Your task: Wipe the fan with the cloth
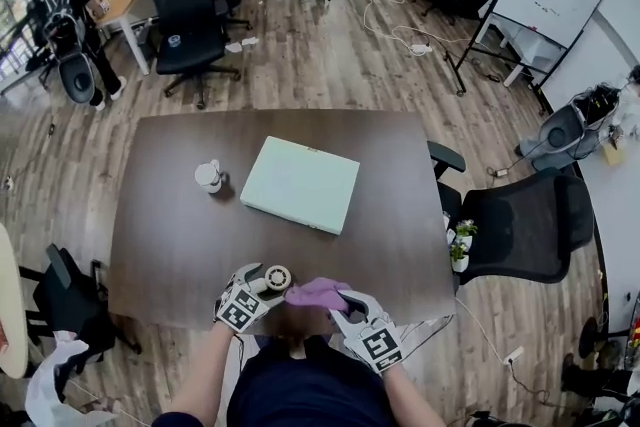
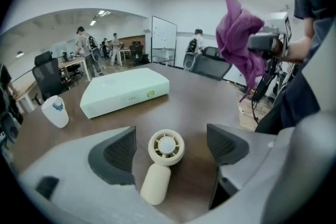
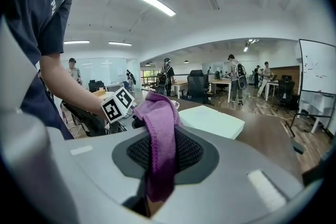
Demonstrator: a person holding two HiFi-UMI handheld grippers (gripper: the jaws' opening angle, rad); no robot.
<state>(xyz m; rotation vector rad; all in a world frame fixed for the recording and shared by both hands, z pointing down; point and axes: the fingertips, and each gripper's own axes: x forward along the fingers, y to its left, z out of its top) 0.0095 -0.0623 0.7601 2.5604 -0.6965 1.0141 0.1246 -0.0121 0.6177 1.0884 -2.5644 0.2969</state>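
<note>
**A:** What were your left tongs (image 2: pixel 169 132) doing?

**B:** They were wide open and held nothing. The fan (image 2: pixel 160 165) lay flat on the table (image 1: pixel 180 245), right in the gap between the jaws. Neither pad touched it.

**A:** Which way did the fan lie?

**B:** Its handle pointed back at my tongs and a bit to the left. Its round head pointed away.

**A:** And the right tongs (image 3: pixel 164 157)?

**B:** They were squeezed shut on the purple cloth (image 3: pixel 157 113), which flopped over them.

**A:** Which hand was nearer the fan?

**B:** The left one. In the head view, the cloth was just to the right of the fan. I could not tell if they touched. I think the cloth had to go left and down onto the round head.

**A:** How were your hands tipped?

**B:** The left pointed down at the table. The right was flatter, by the table's near edge.
</note>
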